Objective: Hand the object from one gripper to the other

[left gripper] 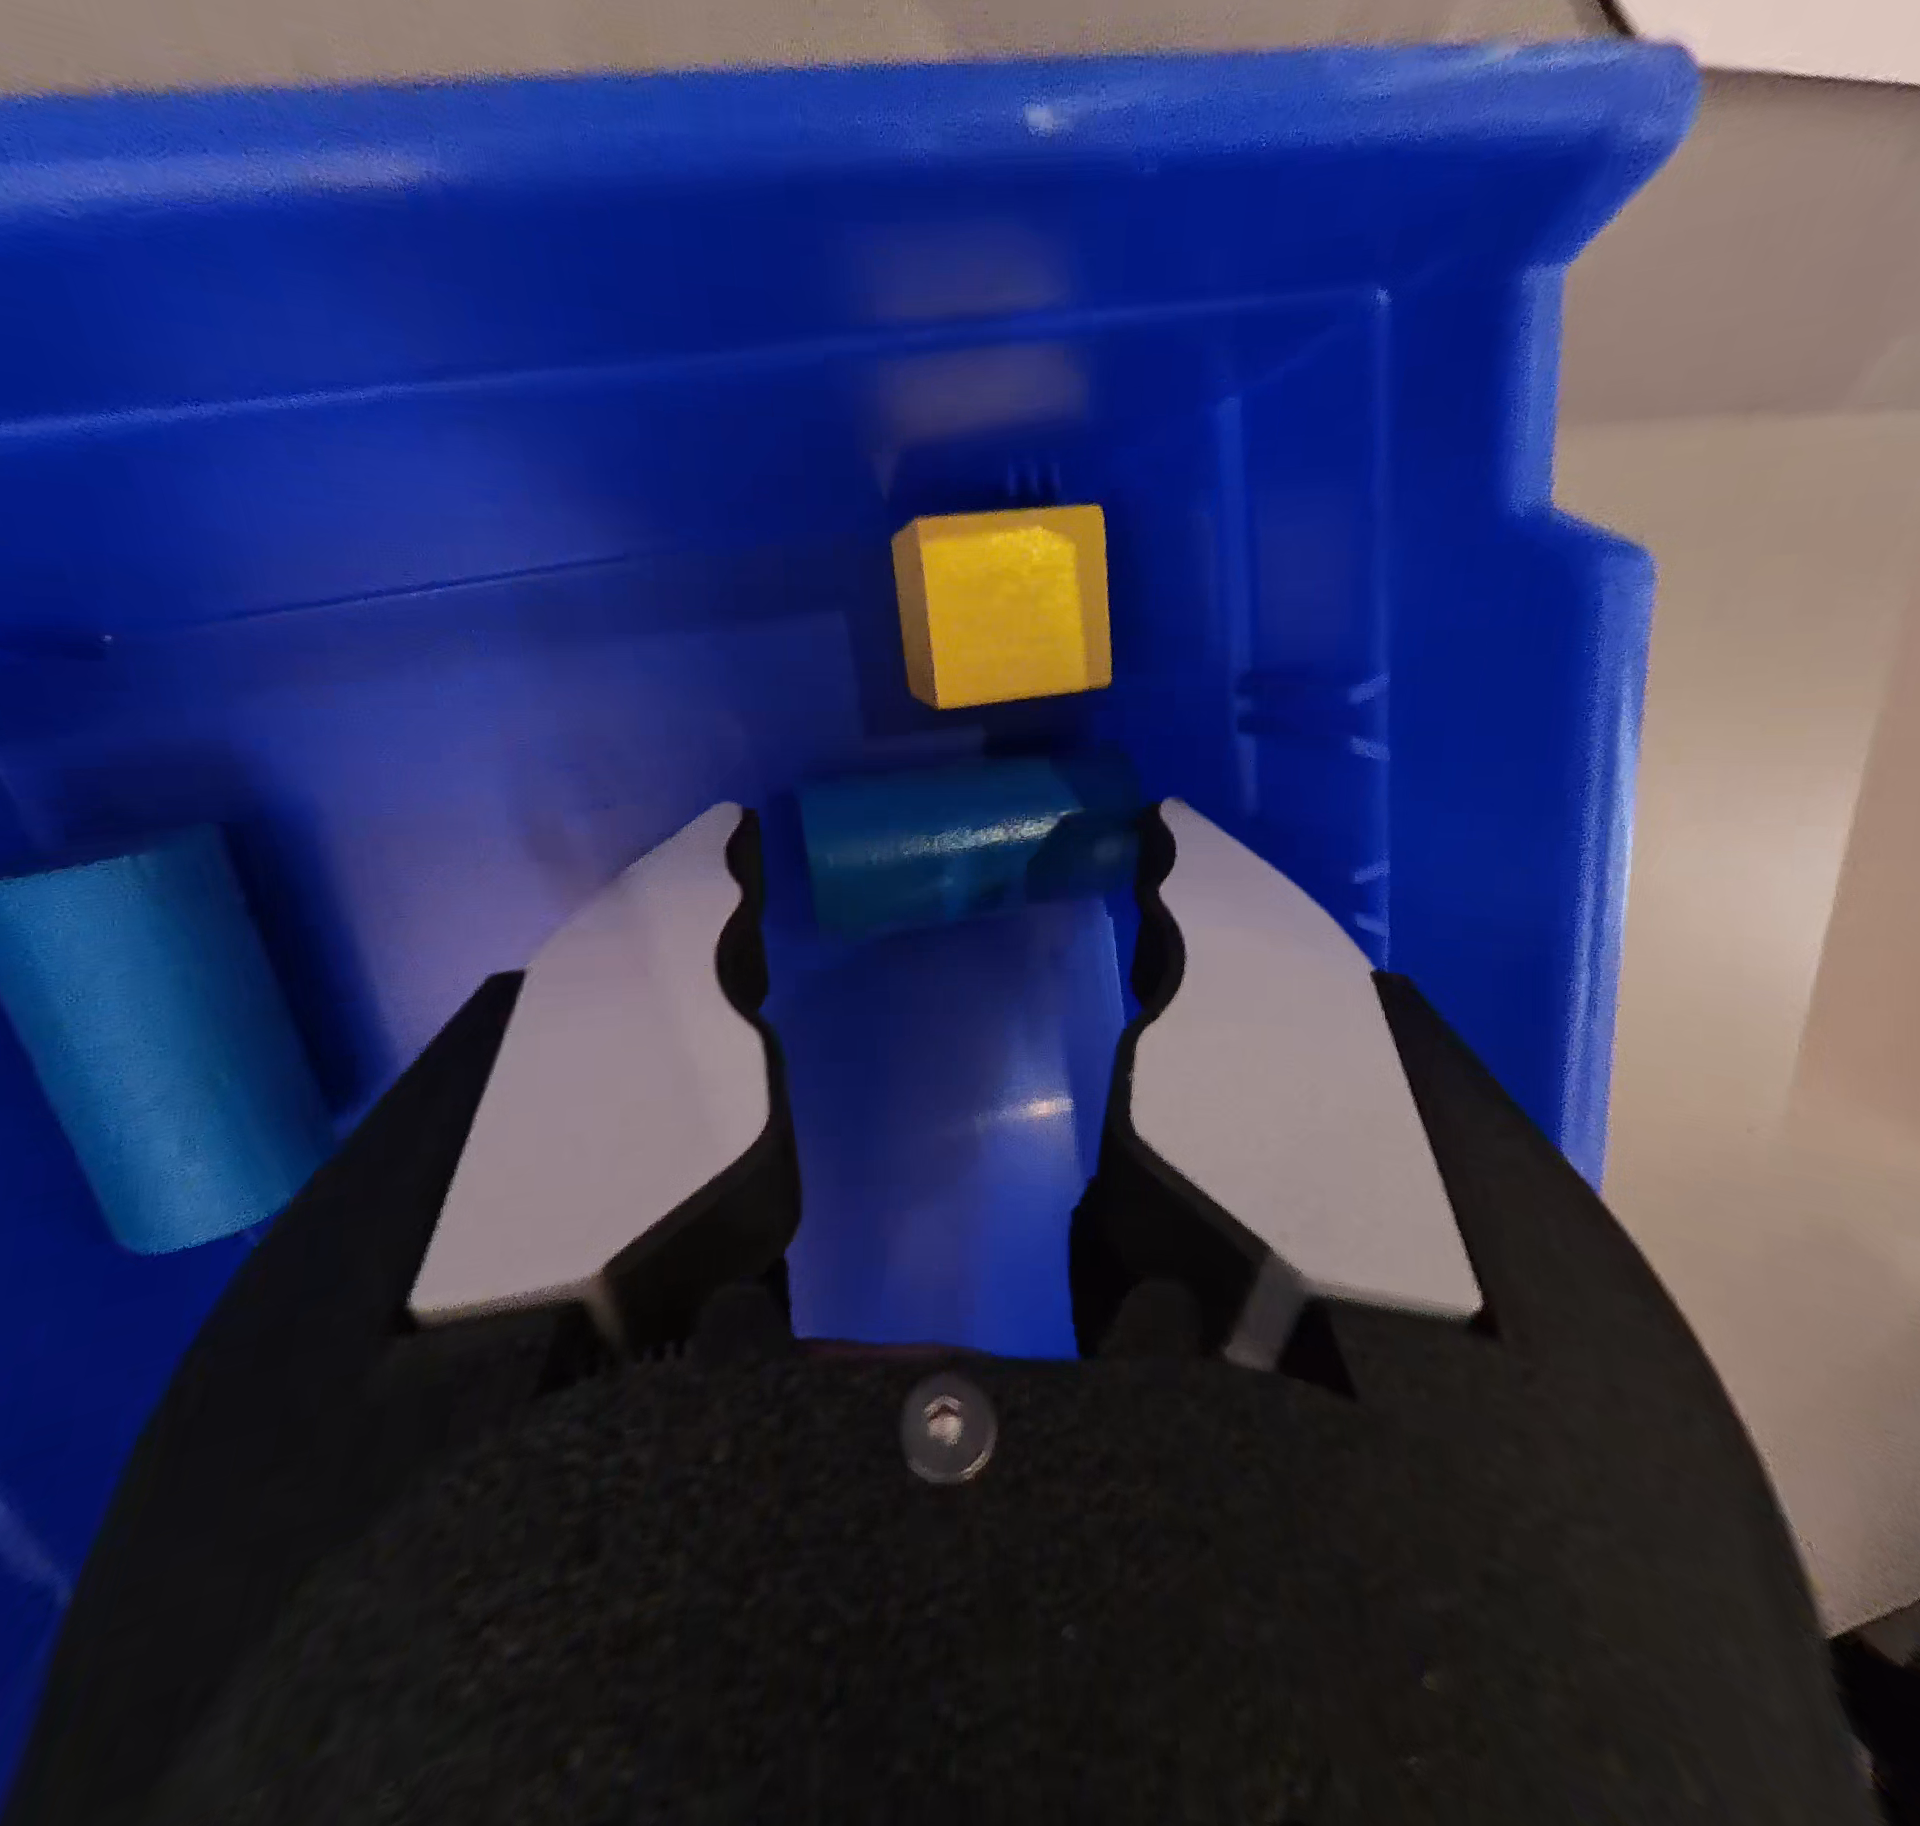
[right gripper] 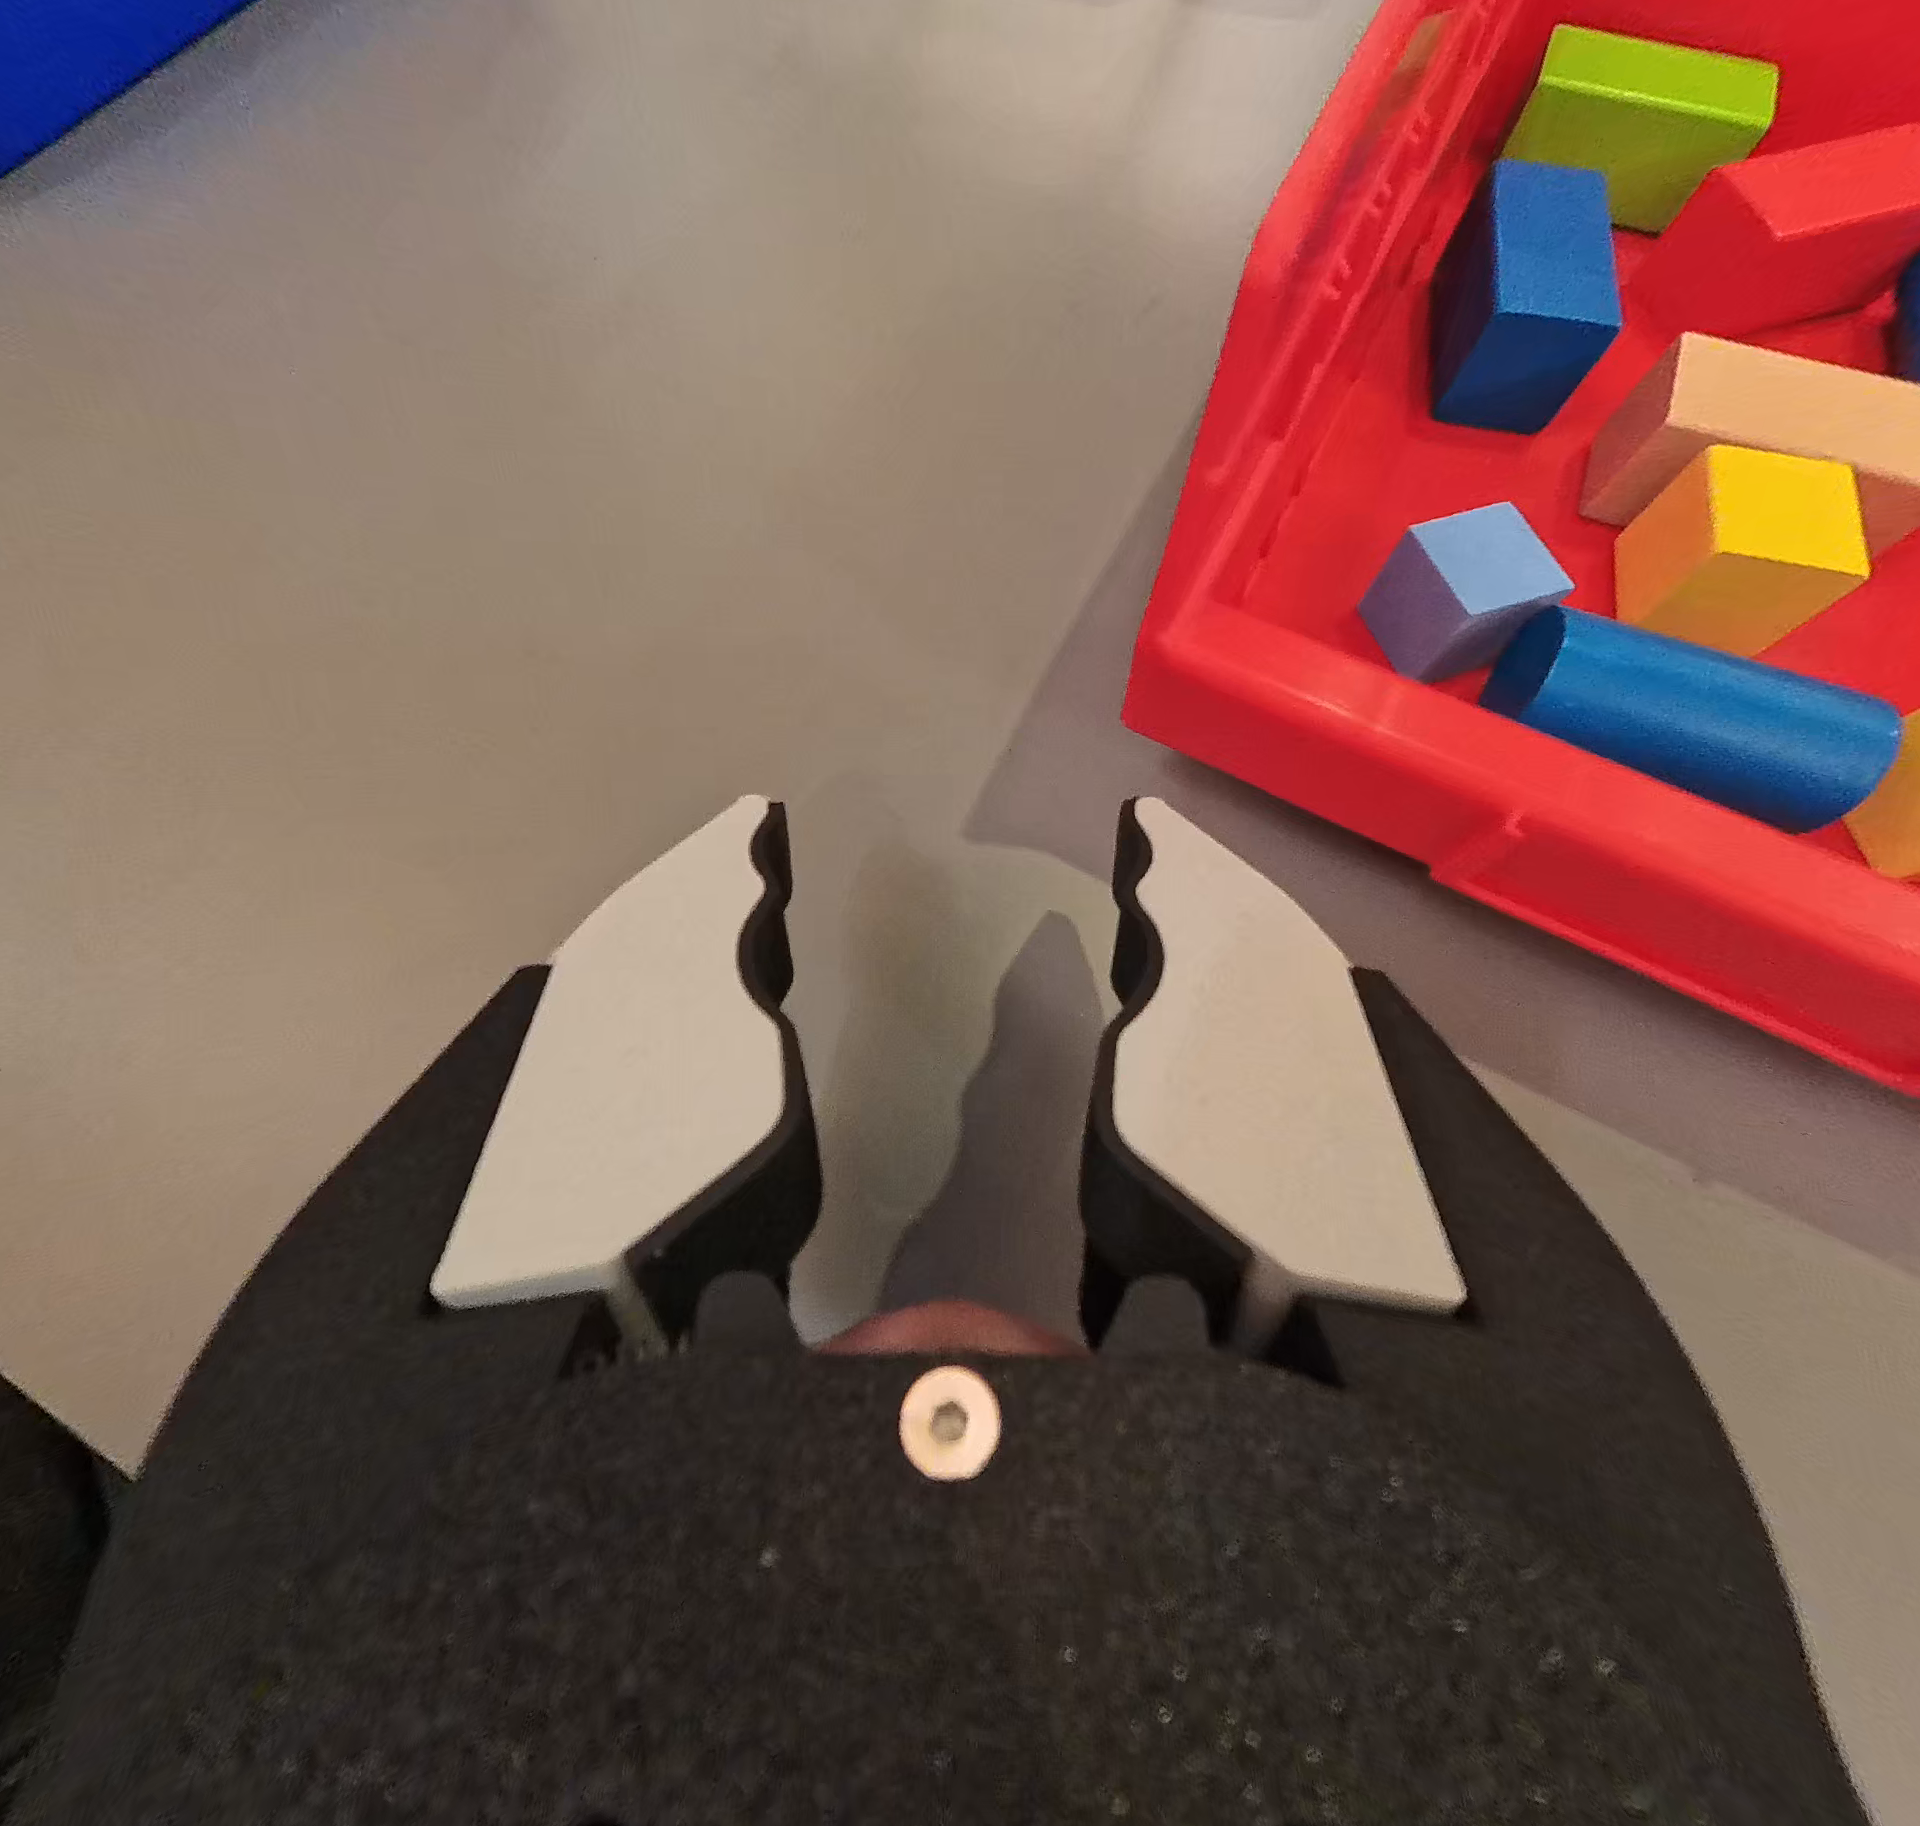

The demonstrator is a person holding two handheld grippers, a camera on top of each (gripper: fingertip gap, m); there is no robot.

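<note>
In the left wrist view my left gripper [left gripper: 951,820] is open over the inside of a blue bin [left gripper: 727,249]. A dark blue block [left gripper: 935,862] lies on the bin floor just beyond and between the fingertips, not gripped. A yellow cube [left gripper: 1003,607] lies behind it, and a light blue cylinder [left gripper: 145,1038] lies at the left. In the right wrist view my right gripper [right gripper: 951,820] is open and empty above the grey table [right gripper: 520,426].
A red bin [right gripper: 1351,737] stands at the right of the right wrist view with several coloured blocks in it, among them a blue cylinder [right gripper: 1683,716], a yellow block [right gripper: 1766,540] and a green block [right gripper: 1642,114]. A corner of the blue bin [right gripper: 125,0] shows top left.
</note>
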